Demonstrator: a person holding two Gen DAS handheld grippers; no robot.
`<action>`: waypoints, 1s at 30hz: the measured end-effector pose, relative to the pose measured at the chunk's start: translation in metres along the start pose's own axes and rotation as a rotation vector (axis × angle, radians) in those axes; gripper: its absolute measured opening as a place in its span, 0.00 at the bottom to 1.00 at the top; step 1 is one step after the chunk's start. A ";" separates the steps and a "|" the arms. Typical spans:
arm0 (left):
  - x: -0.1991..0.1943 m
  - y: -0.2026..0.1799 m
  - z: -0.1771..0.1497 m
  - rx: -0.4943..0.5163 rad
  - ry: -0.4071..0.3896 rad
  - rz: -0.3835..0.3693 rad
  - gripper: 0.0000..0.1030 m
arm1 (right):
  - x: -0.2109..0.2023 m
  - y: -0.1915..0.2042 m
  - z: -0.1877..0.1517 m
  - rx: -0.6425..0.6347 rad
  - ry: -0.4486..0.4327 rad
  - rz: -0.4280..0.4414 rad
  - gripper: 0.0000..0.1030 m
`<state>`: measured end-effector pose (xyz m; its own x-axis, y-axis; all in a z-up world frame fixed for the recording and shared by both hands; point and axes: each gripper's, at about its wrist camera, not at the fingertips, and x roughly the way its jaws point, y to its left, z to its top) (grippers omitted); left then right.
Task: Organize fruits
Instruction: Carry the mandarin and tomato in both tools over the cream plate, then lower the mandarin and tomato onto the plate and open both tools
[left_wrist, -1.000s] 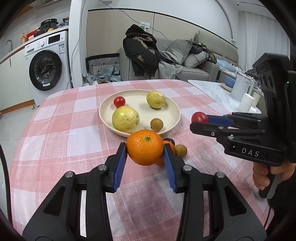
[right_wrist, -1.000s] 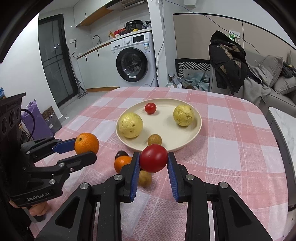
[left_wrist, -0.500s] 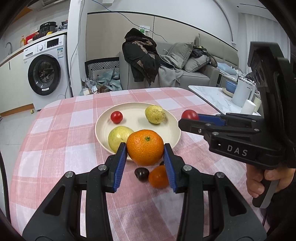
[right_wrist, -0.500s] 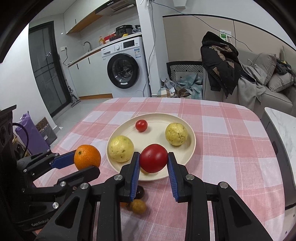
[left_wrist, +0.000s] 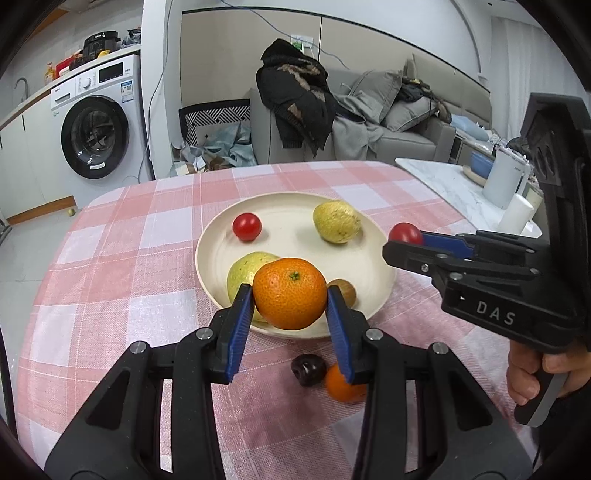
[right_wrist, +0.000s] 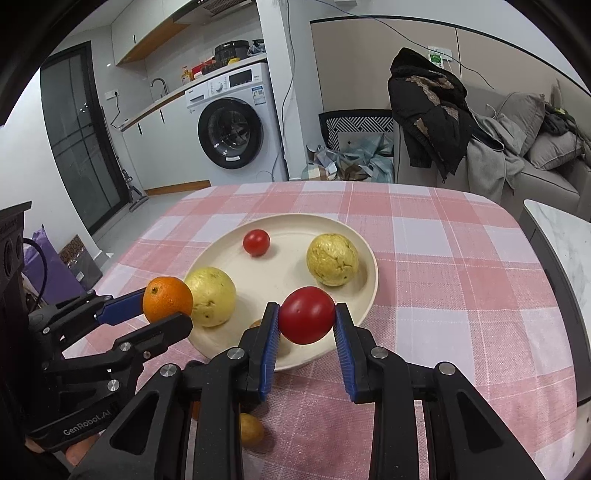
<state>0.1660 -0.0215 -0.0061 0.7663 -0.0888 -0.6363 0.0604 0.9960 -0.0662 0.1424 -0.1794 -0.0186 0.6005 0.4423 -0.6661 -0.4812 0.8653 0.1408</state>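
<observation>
Overhead, orange (left_wrist: 289, 292), stem end up.

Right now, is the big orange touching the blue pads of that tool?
Touching. The left wrist view shows the orange pinched between both blue pads, no gap either side.

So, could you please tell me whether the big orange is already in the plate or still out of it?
Out: the left claw holds the orange above the plate.
</observation>
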 end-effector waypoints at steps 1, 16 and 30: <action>0.003 0.001 0.000 -0.001 0.006 0.002 0.36 | 0.002 0.000 -0.001 0.001 0.004 0.000 0.29; 0.032 0.004 0.003 0.014 0.030 0.046 0.36 | 0.019 -0.005 -0.004 0.026 0.053 0.008 0.29; 0.035 0.004 0.002 0.029 0.030 0.049 0.36 | 0.024 -0.004 -0.005 0.020 0.058 0.025 0.30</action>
<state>0.1945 -0.0208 -0.0268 0.7491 -0.0402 -0.6612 0.0423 0.9990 -0.0127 0.1558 -0.1733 -0.0391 0.5501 0.4504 -0.7033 -0.4825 0.8587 0.1726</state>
